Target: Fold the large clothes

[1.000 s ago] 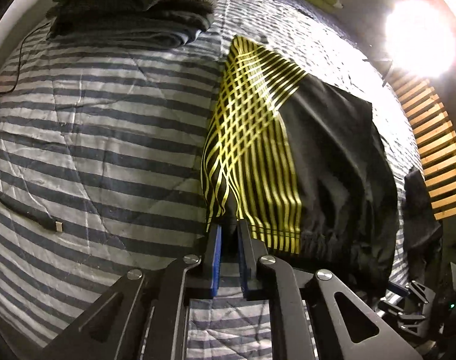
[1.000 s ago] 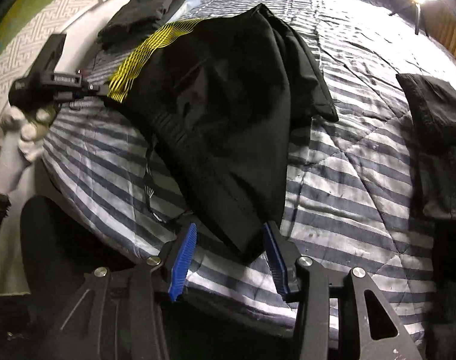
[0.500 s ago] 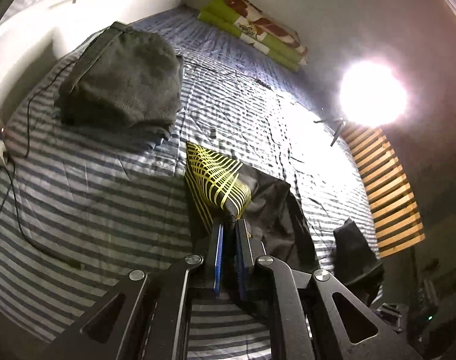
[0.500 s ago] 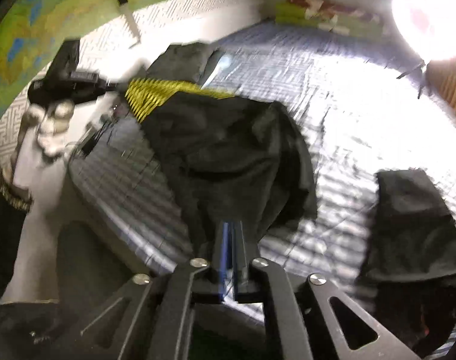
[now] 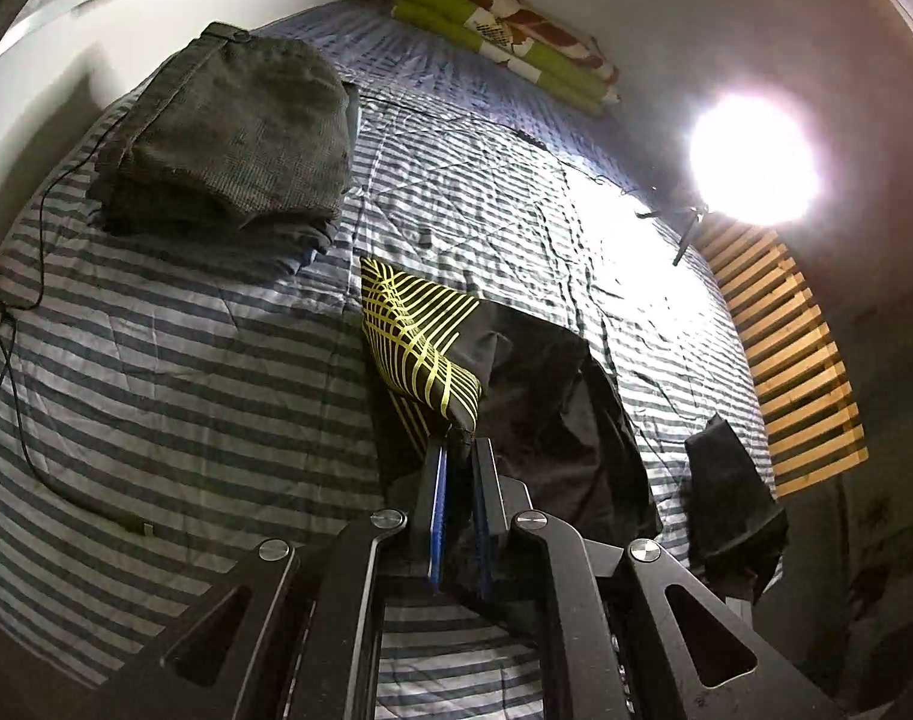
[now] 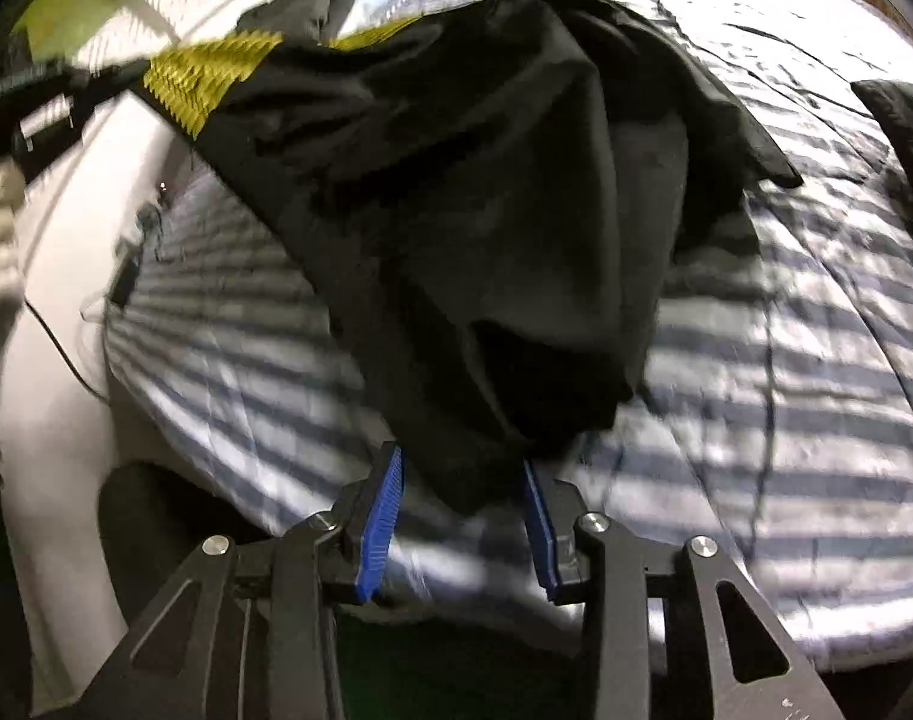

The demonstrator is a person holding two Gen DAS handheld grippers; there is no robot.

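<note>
Black garment with yellow crisscross lines — on a blue-and-white striped quilt.

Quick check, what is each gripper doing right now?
Left gripper: closed on the black and yellow garment.
Right gripper: jaws opening, garment hem between them, not pinched.

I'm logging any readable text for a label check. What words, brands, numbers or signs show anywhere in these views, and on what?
None can be read.
Green, white and brown patterned bedding at the far end of the bed: a small dark printed patch, too small to read.
Black and yellow garment: yellow crossing lines only, no lettering.
Left gripper in the right wrist view: pale marking, blurred past reading.
</note>
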